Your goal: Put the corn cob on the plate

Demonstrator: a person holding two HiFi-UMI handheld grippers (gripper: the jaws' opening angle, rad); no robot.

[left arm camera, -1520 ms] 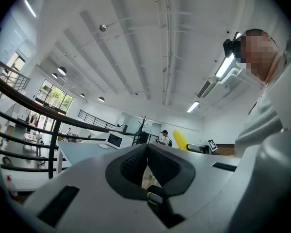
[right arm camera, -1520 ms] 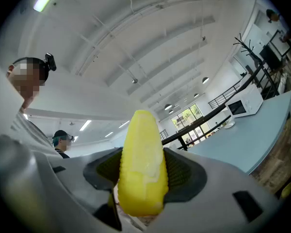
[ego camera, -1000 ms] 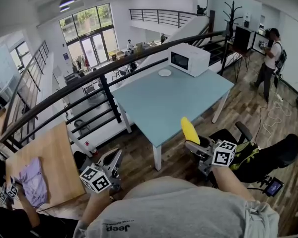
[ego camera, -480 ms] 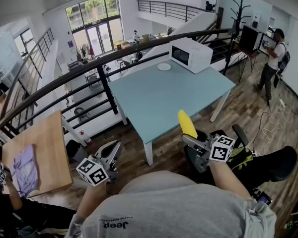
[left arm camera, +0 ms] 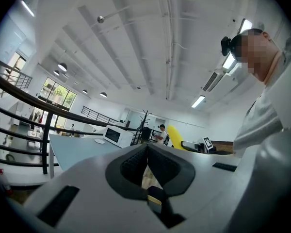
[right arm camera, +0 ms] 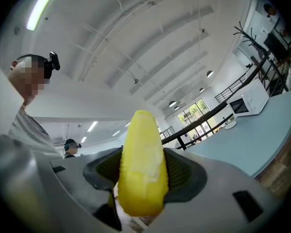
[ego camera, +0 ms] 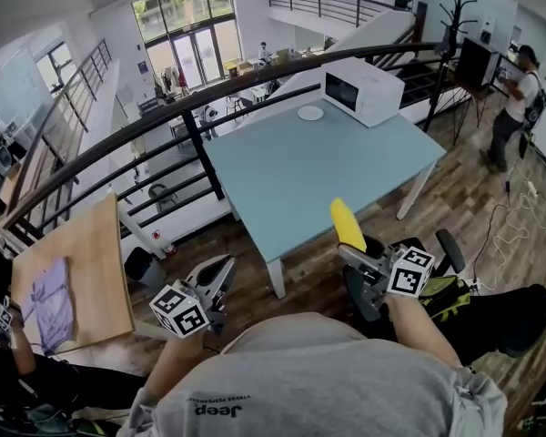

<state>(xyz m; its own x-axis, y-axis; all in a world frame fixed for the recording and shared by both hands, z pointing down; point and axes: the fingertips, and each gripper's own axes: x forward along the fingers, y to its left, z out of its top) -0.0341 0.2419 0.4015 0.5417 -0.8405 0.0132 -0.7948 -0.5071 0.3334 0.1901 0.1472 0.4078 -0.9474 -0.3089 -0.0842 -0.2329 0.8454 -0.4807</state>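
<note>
Clamped on the corn cob (right arm camera: 141, 144) from both sides with the ribbed pads (right arm camera: 176, 174) of the right gripper (right arm camera: 142, 165), yellow tip poking well out past the jaws. Same grip in the head view: right gripper (ego camera: 353, 251) low right, held roughly level in front of the body, corn cob (ego camera: 347, 223) sticking forward with its tip overlapping the near edge of the blue table (ego camera: 337, 176). Pressed together at the tips on the left gripper (left arm camera: 146, 147), dark pads (left arm camera: 133, 165) closed on nothing, only floor showing through the gap behind them. Carried low left in the head view, left gripper (ego camera: 220, 269) over the wood floor (ego camera: 255, 253), short of the table. Not on the plate (ego camera: 310, 113) yet: small, white, sitting at the far end of the table just beside the white microwave (ego camera: 364, 91), well apart from the cob. Same plate (right arm camera: 229, 125) and microwave (right arm camera: 247, 102) visible far off in the right gripper view. Beyond the table, a dark railing (ego camera: 191, 107). Off to the left, a wooden table (ego camera: 91, 262) with a purple cloth (ego camera: 50, 303) on it. Far right, a person (ego camera: 519, 98) standing on the floor.
</note>
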